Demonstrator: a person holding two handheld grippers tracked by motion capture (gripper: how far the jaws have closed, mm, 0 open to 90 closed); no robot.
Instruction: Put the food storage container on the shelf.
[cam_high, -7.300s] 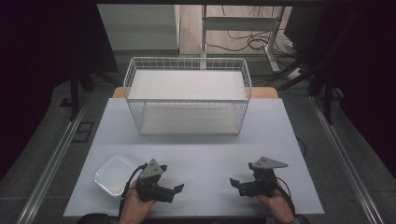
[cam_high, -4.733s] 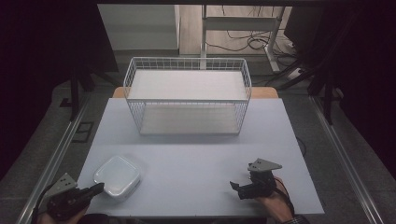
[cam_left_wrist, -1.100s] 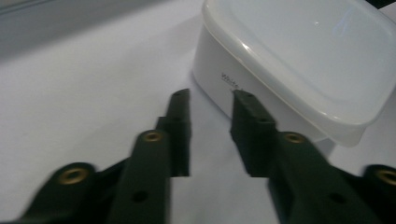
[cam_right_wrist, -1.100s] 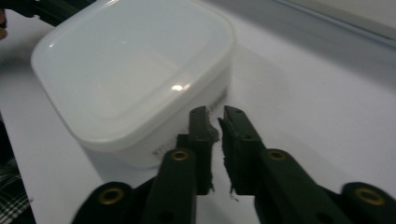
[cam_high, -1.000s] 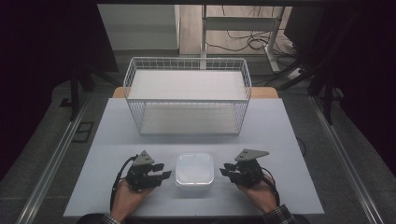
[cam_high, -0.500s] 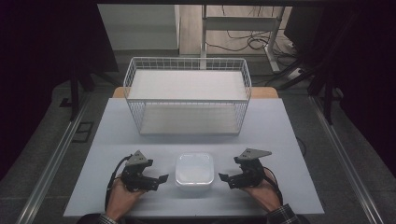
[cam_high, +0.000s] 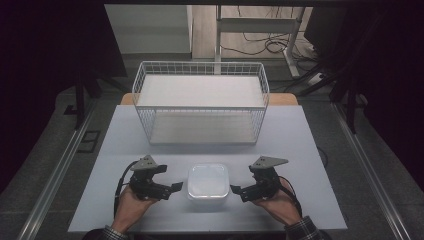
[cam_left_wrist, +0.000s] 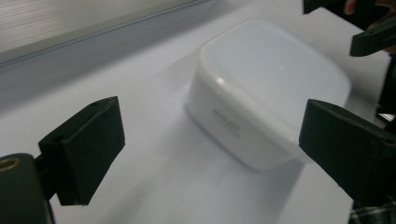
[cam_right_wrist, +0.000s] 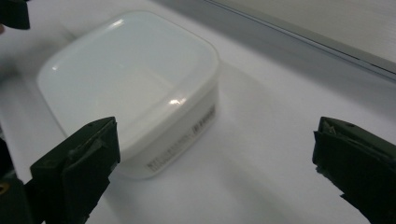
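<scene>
A white square plastic box with its lid on (cam_high: 208, 181) stands on the table's front centre. My left gripper (cam_high: 174, 188) is just left of it and my right gripper (cam_high: 236, 190) just right of it, both pointing at its sides, neither touching. The jaws of both have just been opening, with nothing between them. In the left gripper view the box (cam_left_wrist: 271, 93) lies ahead of the left gripper (cam_left_wrist: 215, 149), whose black jaws stand wide apart. In the right gripper view the box (cam_right_wrist: 130, 79) sits ahead and left of the wide-open right gripper (cam_right_wrist: 217, 168).
A white wire basket (cam_high: 200, 106) stands at the back of the pale table (cam_high: 310, 145), its open top facing up. Bare tabletop lies between the basket and the box. Dark floor and metal rails flank the table on both sides.
The box, earlier at the front left, now stands front centre. Over the last second both grippers let go of its sides, opened their jaws and drew slightly outward.
</scene>
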